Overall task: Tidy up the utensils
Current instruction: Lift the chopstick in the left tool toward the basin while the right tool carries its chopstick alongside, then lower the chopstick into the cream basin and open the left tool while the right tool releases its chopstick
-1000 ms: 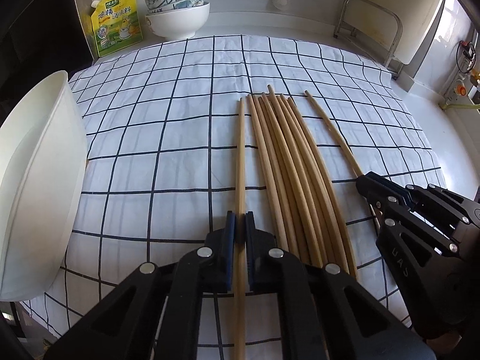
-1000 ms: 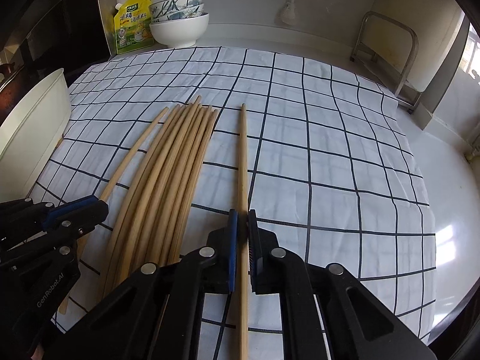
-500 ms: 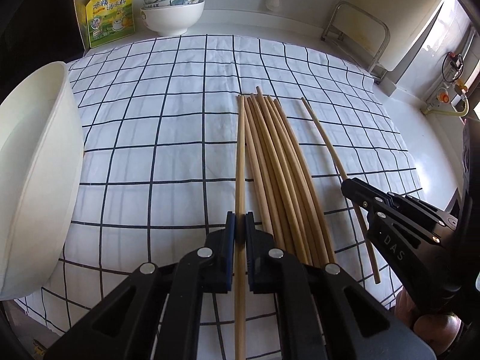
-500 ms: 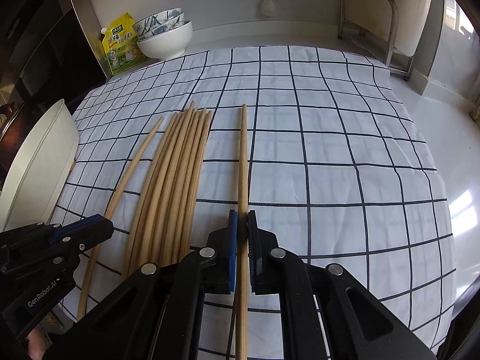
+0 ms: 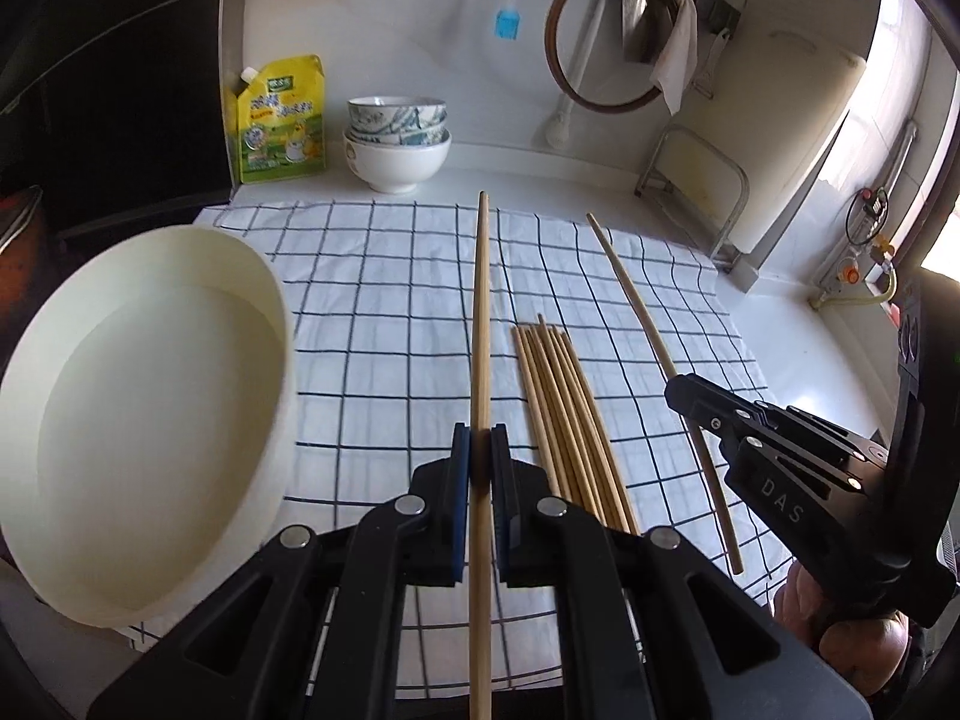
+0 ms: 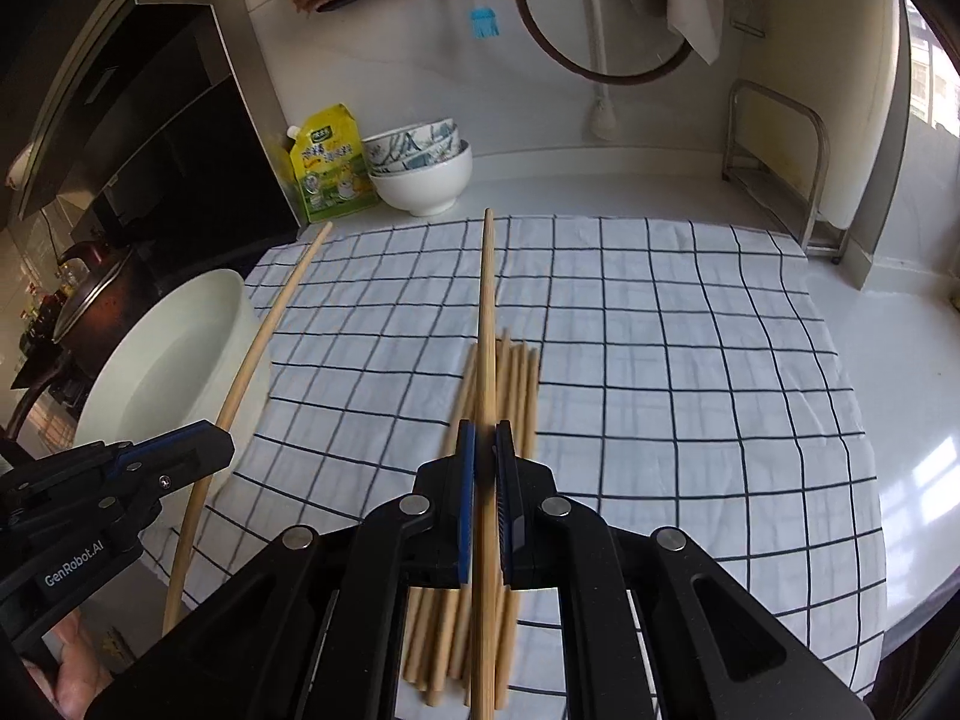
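Note:
My left gripper [image 5: 480, 459] is shut on a single wooden chopstick [image 5: 481, 312], lifted off the checked cloth [image 5: 384, 312] and pointing away from me. My right gripper [image 6: 485, 456] is shut on another chopstick [image 6: 489, 300], raised above the bundle. Each gripper also shows in the other's view: the right gripper [image 5: 681, 387] with its chopstick [image 5: 636, 306], the left gripper [image 6: 219, 441] with its chopstick [image 6: 270, 324]. A bundle of several chopsticks [image 5: 564, 420] [image 6: 522, 384] lies on the cloth between the two grippers. A large white tub [image 5: 144, 408] [image 6: 174, 360] stands open at the left.
Stacked bowls [image 5: 397, 141] and a yellow-green refill pouch [image 5: 281, 120] stand at the back by the wall. A metal rack [image 5: 696, 180] is at the back right. A dark stove area with a pot [image 6: 90, 294] lies left of the tub. White counter [image 6: 900, 390] extends right of the cloth.
Both grippers rose off the cloth, each carrying its chopstick up with it. The bundle stayed on the cloth. The views now look farther over the counter toward the wall.

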### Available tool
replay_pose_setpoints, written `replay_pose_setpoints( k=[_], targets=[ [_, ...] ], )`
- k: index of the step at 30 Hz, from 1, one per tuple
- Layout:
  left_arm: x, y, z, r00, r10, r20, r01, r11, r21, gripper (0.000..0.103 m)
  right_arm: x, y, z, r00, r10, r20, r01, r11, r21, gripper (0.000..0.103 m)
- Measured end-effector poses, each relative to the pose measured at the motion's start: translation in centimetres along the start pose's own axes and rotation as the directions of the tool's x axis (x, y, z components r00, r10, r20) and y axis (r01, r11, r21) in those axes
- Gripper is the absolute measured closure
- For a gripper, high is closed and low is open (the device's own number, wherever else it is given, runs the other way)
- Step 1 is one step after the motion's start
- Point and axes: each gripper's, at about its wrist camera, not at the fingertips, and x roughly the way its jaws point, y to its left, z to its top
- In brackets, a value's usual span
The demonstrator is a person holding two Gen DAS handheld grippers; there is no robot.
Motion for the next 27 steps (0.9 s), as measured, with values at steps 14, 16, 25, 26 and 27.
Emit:
replay_pose_setpoints(
  k=[14, 16, 25, 26, 27],
  targets=[
    [-3.7, 15.3, 1.0, 0.972, 0.224, 0.072, -0.207, 0.96, -0.191, 0.095, 6.9, 16.6, 4.9, 0.965, 0.246, -0.087, -0.257, 0.954, -0.157, 0.096],
    [-3.5, 17.0, 0.7, 0.968, 0.244, 0.064, -0.226, 0.951, -0.21, 0.096, 8.3, 18.6, 4.9, 0.958, 0.262, -0.118, -0.28, 0.945, -0.167, 0.096],
    [-1.0, 23.5, -0.1, 0.97, 0.244, -0.013, -0.24, 0.94, -0.243, 0.095, 13.6, 23.2, 4.4, 0.935, 0.25, -0.251, -0.297, 0.939, -0.171, 0.096],
    [-0.7, 23.9, -0.2, 0.971, 0.239, -0.023, -0.238, 0.941, -0.243, 0.095, 14.1, 23.3, 4.2, 0.933, 0.243, -0.266, -0.293, 0.941, -0.17, 0.096],
    [-0.4, 24.2, -0.5, 0.971, 0.238, -0.033, -0.239, 0.94, -0.243, 0.095, 14.5, 23.4, 4.1, 0.932, 0.233, -0.277, -0.286, 0.943, -0.169, 0.096]
  ],
)
